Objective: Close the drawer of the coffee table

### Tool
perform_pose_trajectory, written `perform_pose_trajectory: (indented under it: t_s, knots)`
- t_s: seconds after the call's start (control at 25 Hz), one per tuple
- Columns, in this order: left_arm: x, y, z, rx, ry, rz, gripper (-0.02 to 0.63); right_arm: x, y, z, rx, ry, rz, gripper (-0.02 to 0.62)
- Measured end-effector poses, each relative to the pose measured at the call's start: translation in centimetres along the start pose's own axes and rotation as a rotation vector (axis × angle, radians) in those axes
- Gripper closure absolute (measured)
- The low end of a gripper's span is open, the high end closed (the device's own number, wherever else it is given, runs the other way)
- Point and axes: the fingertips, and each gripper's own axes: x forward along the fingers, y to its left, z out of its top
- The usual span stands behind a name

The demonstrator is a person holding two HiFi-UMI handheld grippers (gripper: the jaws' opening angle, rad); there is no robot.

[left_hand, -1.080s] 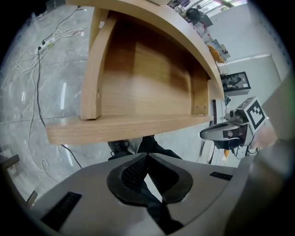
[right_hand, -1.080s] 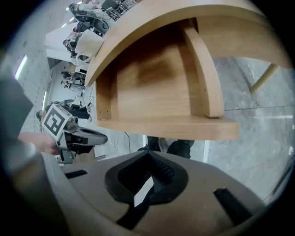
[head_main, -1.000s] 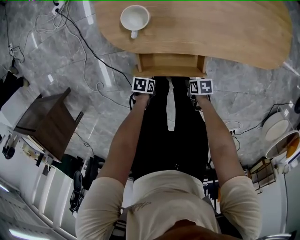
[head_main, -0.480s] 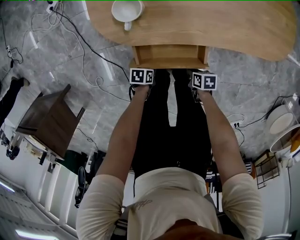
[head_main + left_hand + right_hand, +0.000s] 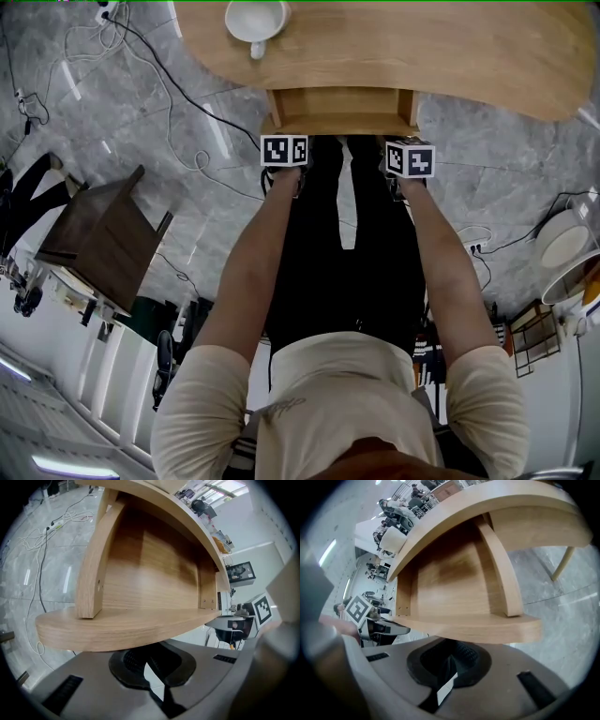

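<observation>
1. A dark wooden stool (image 5: 103,239) stands on the grey marble floor (image 5: 497,187) to the person's left, well apart from the coffee table (image 5: 450,52).
2. Black and white cables (image 5: 178,105) trail over the floor on the left. A white power strip (image 5: 466,251) and round white dishes (image 5: 551,251) lie on the right.
3. A white cup (image 5: 255,19) sits upright on the table top near its left end, handle toward the person. Only its white inside shows.
4. The drawer (image 5: 339,111) stands partway out from under the table top, toward the person. In the left gripper view its front panel (image 5: 122,632) runs across just above the jaws, and behind that lie the bare wooden floor and side walls of the drawer.
5. The left gripper (image 5: 284,150) is at the left corner of the drawer front. Its own view shows the left gripper (image 5: 152,667) with its 2 dark pads drawn together to a thin sliver of a gap and nothing between them.
6. The right gripper (image 5: 410,157) is at the right corner of the drawer front. Its own view shows the right gripper (image 5: 447,673) with its 2 pads likewise nearly touching and holding nothing, right under the panel's edge (image 5: 478,629).
7. The person's legs in black trousers (image 5: 342,272) are between the 2 forearms, below the drawer.
</observation>
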Motion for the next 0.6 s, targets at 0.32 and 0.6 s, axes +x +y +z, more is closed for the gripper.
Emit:
perform_pose_trajectory:
  t_s: [0.32,0.6]
  knots:
    - [-0.3,-0.4,0.2,-0.035,0.013,0.008,0.601,-0.4,0.0,0.2,-0.008,0.000,0.020,0.601]
    - [-1.5,-0.9,0.5,-0.018,0.007,0.019,0.601,-2.0,0.9,0.8,-0.023,-0.007,0.040,0.601]
